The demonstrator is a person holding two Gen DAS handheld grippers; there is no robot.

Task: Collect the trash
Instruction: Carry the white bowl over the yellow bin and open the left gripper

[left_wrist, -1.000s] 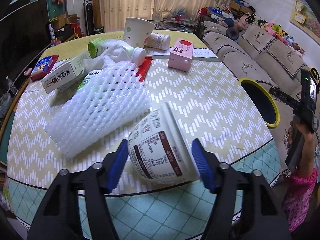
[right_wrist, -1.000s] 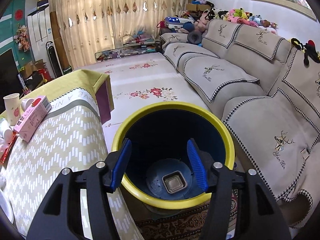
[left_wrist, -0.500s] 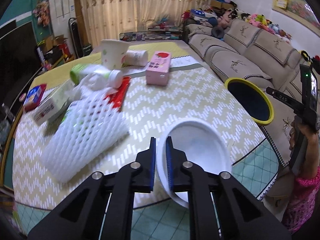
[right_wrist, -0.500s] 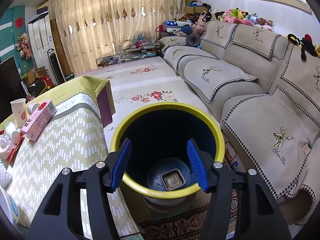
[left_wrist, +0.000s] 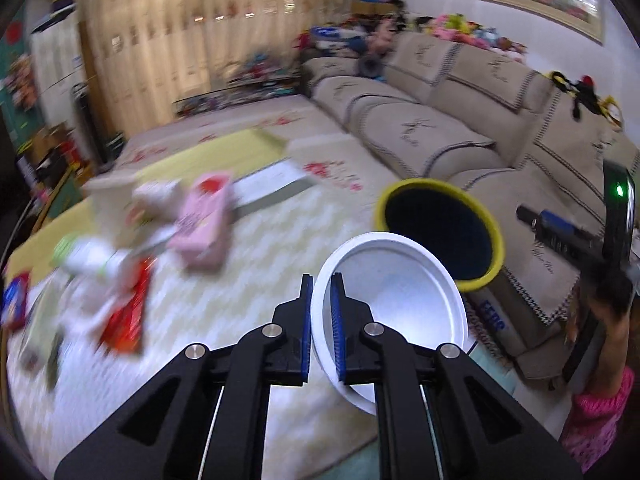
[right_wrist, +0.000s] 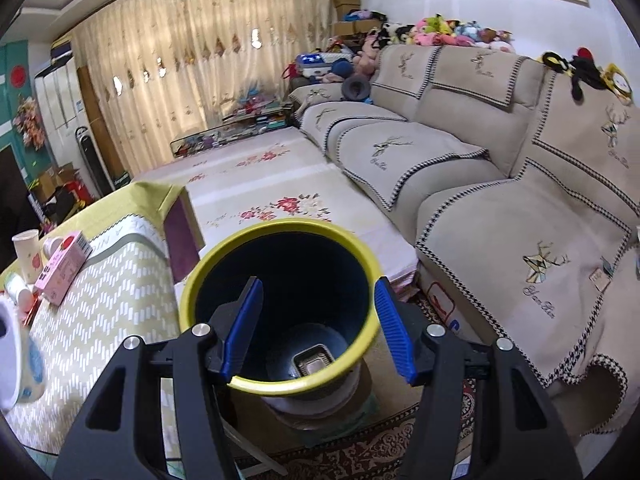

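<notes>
**Left gripper pinching paper bowl rim; right gripper at bin rim**

Left wrist view, nearest: left gripper (left_wrist: 321,322) is closed on the rim of a white paper bowl (left_wrist: 404,308), one blue pad inside the wall, the other outside. The bowl hangs tilted, its empty white inside facing the camera, above the near right part of the table (left_wrist: 256,264). The view is motion-blurred on the table side.

Just beyond the bowl: yellow-rimmed bin (left_wrist: 440,232), dark blue inside, off the table's right edge and in front of the sofa (left_wrist: 460,120). The bowl's upper edge overlaps the bin's near rim in this view; contact cannot be told.

Right edge: a person's hand (left_wrist: 608,296) holds up the right gripper, seen from the side.

Further left on the table, blurred: red wrapper (left_wrist: 128,312), pink carton (left_wrist: 204,216), white paper cup (left_wrist: 108,204).

Right wrist view: right gripper (right_wrist: 316,320) stands partly open, with the near yellow rim of the bin (right_wrist: 280,308) between its blue pads. Whether the pads press on the rim is unclear. A small square tray (right_wrist: 312,362) lies at the bin's bottom. The bowl shows at the left edge (right_wrist: 12,360).
</notes>
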